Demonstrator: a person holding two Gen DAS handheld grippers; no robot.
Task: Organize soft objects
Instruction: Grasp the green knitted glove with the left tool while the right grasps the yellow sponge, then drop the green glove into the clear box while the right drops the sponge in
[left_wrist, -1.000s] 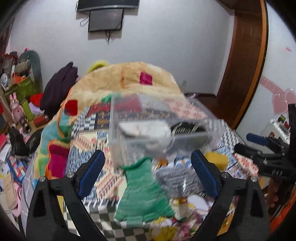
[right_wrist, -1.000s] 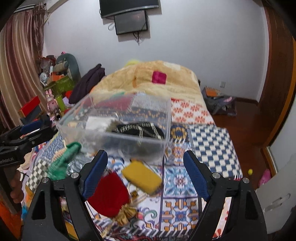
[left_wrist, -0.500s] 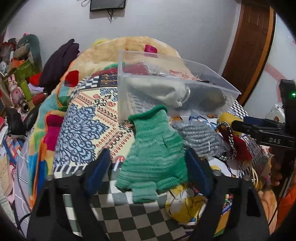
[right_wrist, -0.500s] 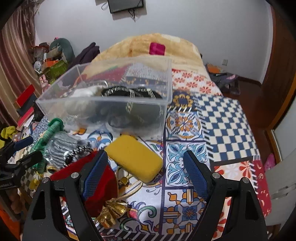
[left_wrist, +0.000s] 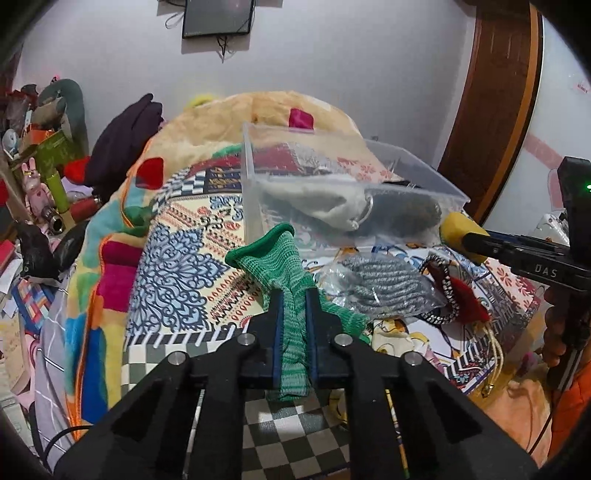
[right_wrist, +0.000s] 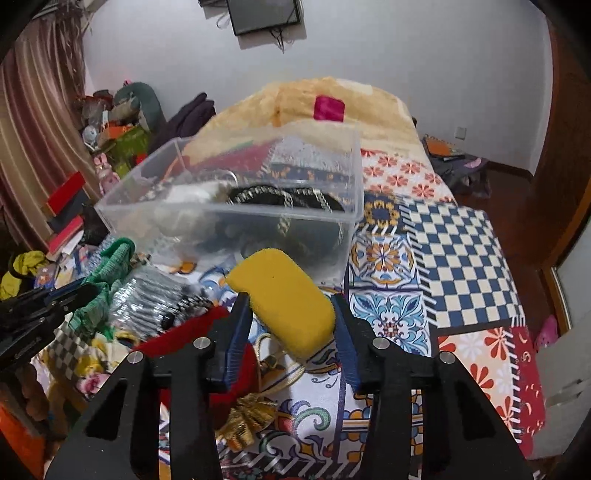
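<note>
My left gripper (left_wrist: 293, 295) is shut on a green knitted glove (left_wrist: 275, 264), lifted a little off the bedspread; it also shows in the right wrist view (right_wrist: 99, 291). My right gripper (right_wrist: 291, 306) is shut on a yellow sponge (right_wrist: 284, 295), held just in front of a clear plastic box (right_wrist: 236, 221). The sponge shows at the right in the left wrist view (left_wrist: 456, 230). The box (left_wrist: 332, 177) holds a white cloth and a black item. A grey knit piece in plastic (left_wrist: 388, 284) and a red pouch (left_wrist: 465, 295) lie between the grippers.
The patterned bedspread (right_wrist: 461, 251) stretches to the right. A beige blanket (left_wrist: 229, 125) lies behind the box. Cluttered shelves and toys (left_wrist: 44, 166) stand at the left. A gold tassel (right_wrist: 247, 413) lies near my right gripper.
Both grippers went from open to shut: the left on the green glove, the right on the yellow sponge. Both items are now raised slightly.
</note>
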